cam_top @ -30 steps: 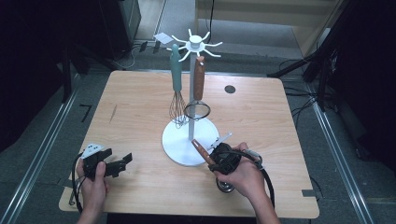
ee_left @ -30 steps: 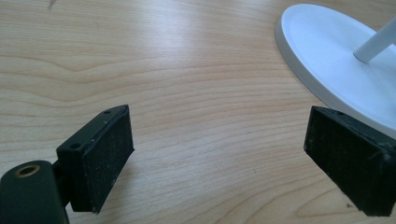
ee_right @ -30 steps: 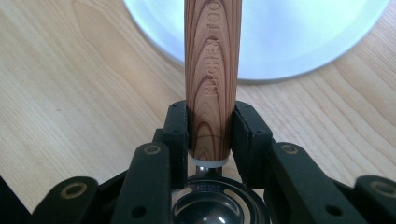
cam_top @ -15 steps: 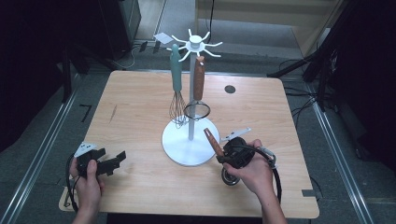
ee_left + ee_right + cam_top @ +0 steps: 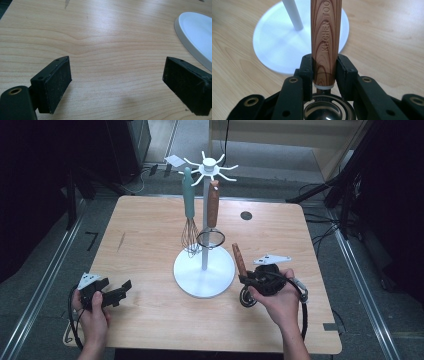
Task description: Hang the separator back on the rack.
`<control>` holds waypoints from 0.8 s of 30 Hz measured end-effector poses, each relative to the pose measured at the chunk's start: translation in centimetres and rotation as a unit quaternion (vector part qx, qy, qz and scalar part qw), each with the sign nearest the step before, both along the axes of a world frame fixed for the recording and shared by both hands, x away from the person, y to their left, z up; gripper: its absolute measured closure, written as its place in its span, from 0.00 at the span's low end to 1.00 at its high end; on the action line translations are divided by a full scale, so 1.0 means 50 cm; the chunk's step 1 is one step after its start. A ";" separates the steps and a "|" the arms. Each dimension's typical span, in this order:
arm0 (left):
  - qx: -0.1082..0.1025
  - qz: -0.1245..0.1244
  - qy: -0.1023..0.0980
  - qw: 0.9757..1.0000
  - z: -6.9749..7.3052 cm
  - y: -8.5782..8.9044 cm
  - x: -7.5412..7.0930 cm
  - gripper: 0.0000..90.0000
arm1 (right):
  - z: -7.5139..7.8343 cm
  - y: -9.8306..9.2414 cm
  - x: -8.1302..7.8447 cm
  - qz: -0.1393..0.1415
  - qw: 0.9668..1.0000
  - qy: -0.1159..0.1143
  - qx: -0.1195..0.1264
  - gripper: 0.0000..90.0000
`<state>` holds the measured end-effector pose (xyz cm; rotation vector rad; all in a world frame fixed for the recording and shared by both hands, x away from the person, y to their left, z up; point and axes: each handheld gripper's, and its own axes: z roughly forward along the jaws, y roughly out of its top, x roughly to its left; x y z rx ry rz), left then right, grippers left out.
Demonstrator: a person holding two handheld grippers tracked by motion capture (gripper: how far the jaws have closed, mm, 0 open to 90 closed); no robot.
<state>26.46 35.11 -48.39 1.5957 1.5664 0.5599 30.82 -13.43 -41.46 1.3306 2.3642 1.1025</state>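
Note:
A white utensil stand [image 5: 204, 272] rises mid-table. From its hooks hang a teal-handled whisk [image 5: 189, 220] and a wooden-handled tool with a wire ring [image 5: 213, 210]. Just right of the stand's base, my right gripper [image 5: 250, 279] is shut on a wooden-handled spoon [image 5: 239, 259]. Its handle points up and away, and its metal bowl [image 5: 247, 297] is toward the hand. In the right gripper view the pads [image 5: 308, 67] clamp the handle [image 5: 325, 30] just above the metal bowl [image 5: 328, 111]. At the table's front left, my left gripper [image 5: 117, 292] is open with bare wood between its pads [image 5: 57, 85].
A small dark round disc [image 5: 246, 215] sits on the table's far right. In the left gripper view the stand's base [image 5: 197, 32] lies to the right. Cables trail from both grippers. Bare wood [image 5: 145, 240] stretches left of the stand.
My right gripper has carried the spoon rightward, off the front of the stand's base to its right side. The left gripper has shifted only slightly.

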 end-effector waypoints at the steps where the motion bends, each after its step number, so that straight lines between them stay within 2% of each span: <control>1: 0.004 0.001 -0.001 1.000 -0.001 -0.002 0.000 0.10 | 0.000 0.000 0.000 0.000 1.000 0.000 0.000 0.78; 2: 0.008 0.001 -0.003 1.000 -0.002 -0.005 0.000 0.10 | 0.007 -0.005 -0.004 -0.001 1.000 -0.018 0.013 0.78; 3: 0.013 0.002 -0.004 1.000 -0.002 -0.007 0.000 0.10 | 0.007 -0.005 -0.004 -0.001 1.000 -0.018 0.013 0.78; 4: 0.014 0.003 -0.005 1.000 -0.003 -0.009 0.000 0.10 | 0.013 -0.010 -0.006 -0.007 0.999 -0.032 0.026 0.78; 9: 0.025 -0.003 -0.005 1.000 -0.003 -0.015 -0.001 0.10 | 0.023 -0.014 -0.011 -0.015 0.997 -0.057 0.046 0.78; 11: 0.025 -0.004 -0.004 1.000 -0.004 -0.017 -0.001 0.10 | 0.030 -0.015 -0.014 -0.010 0.996 -0.069 0.062 0.78; 12: 0.024 -0.005 -0.002 1.000 -0.004 -0.017 -0.001 0.10 | 0.039 -0.014 -0.016 -0.004 0.994 -0.083 0.072 0.78; 17: 0.024 -0.006 0.000 1.000 -0.004 -0.017 -0.001 0.10 | 0.059 -0.015 -0.017 0.008 0.991 -0.105 0.084 0.78; 18: 0.025 -0.006 0.000 1.000 -0.004 -0.017 -0.001 0.10 | 0.070 -0.019 -0.017 0.012 0.989 -0.115 0.092 0.78; 20: 0.024 -0.005 0.000 1.000 -0.004 -0.018 -0.001 0.10 | 0.076 -0.022 -0.017 0.014 0.988 -0.119 0.097 0.78; 22: 0.024 -0.005 0.000 1.000 -0.004 -0.018 -0.001 0.10 | 0.093 -0.031 -0.017 0.019 0.985 -0.136 0.108 0.78; 23: 0.024 -0.005 0.000 1.000 -0.004 -0.018 -0.001 0.10 | 0.093 -0.031 -0.017 0.019 0.985 -0.136 0.108 0.78; 24: 0.024 -0.005 0.000 1.000 -0.004 -0.018 -0.001 0.10 | 0.098 -0.033 -0.016 0.021 0.983 -0.143 0.112 0.78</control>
